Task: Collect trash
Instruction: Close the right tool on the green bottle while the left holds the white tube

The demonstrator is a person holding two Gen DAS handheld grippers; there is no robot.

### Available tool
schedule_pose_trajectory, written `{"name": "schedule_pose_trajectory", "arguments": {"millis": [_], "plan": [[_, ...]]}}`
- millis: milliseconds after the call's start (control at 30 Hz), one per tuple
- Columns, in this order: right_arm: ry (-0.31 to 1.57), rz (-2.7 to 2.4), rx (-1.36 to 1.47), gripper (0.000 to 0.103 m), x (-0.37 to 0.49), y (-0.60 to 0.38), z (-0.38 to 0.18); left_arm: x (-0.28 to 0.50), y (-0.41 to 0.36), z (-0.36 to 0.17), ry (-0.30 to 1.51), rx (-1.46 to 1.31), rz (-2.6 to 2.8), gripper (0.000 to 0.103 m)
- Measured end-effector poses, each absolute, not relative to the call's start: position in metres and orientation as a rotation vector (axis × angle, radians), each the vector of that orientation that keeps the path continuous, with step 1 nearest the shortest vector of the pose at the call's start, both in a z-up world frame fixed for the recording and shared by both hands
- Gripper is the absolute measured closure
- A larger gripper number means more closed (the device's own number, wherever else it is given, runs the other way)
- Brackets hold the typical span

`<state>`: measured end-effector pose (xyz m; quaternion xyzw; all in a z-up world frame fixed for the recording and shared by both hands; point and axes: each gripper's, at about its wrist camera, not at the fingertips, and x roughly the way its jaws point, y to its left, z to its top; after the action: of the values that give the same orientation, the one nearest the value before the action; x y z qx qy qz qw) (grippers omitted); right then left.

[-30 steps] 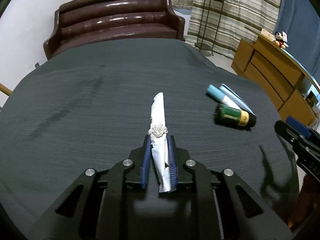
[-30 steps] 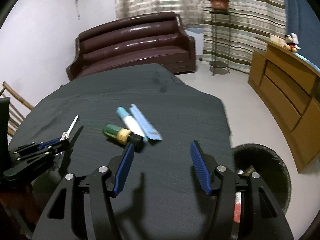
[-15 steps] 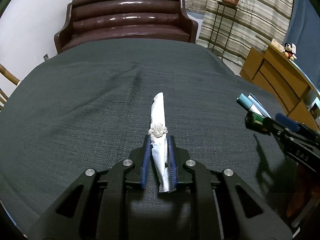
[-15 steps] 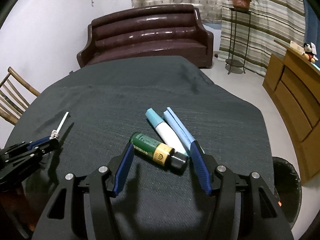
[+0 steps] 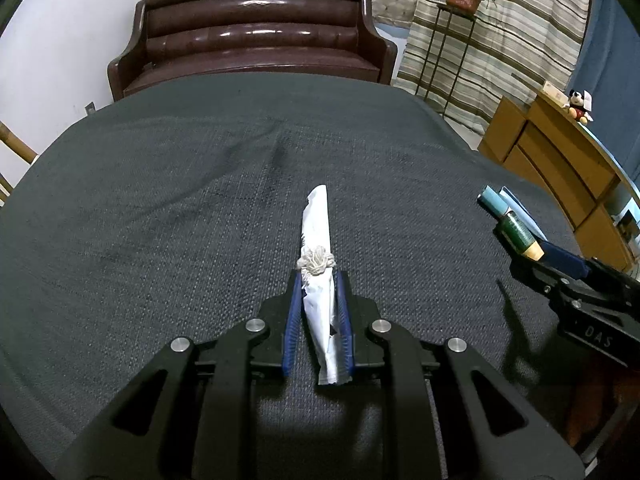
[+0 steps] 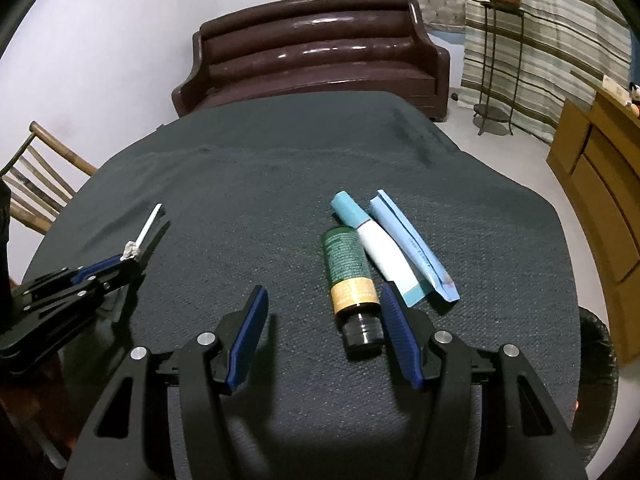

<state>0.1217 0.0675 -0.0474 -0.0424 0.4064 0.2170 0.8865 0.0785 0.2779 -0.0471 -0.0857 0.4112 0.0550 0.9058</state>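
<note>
My left gripper (image 5: 317, 280) is shut on a white rolled paper wrapper (image 5: 317, 240) with a knot of string around it, held above the dark cloth-covered table (image 5: 160, 220). It also shows in the right wrist view (image 6: 132, 254). My right gripper (image 6: 324, 300) is open and low over the table. A green bottle with a black cap (image 6: 352, 276) lies between its fingers, close to the right finger (image 6: 396, 316). A white tube with a teal cap (image 6: 372, 240) and a light blue packet (image 6: 412, 248) lie just right of the bottle.
A black trash bin (image 6: 596, 360) stands on the floor off the table's right edge. A brown leather sofa (image 6: 312, 48) is behind the table, a wooden chair (image 6: 36, 184) at the left, a wooden cabinet (image 6: 600, 184) at the right.
My right gripper has moved forward and left from near the bin, so the green bottle now lies between its open fingers. My left gripper still holds the wrapper, shifted slightly.
</note>
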Motion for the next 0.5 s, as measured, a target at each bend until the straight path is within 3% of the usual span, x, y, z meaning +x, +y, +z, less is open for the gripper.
{"name": "schedule_pose_trajectory", "arguments": {"millis": [167,367,433,500], "plan": [[0.844,0.426,-0.081,0.046,0.129,0.068,-0.050,0.078,0.277,-0.048,0.849,-0.178,0.114,0.086],[0.859,0.414,-0.101,0.065,0.134,0.073,-0.055,0.078,0.277,-0.048,0.849,-0.178,0.113,0.086],[0.867,0.410,-0.111,0.078,0.135,0.074,-0.057,0.078,0.276,-0.048,0.849,-0.179,0.113,0.086],[0.869,0.409,-0.115,0.078,0.134,0.074,-0.057,0.078,0.276,-0.048,0.850,-0.180,0.113,0.086]]}}
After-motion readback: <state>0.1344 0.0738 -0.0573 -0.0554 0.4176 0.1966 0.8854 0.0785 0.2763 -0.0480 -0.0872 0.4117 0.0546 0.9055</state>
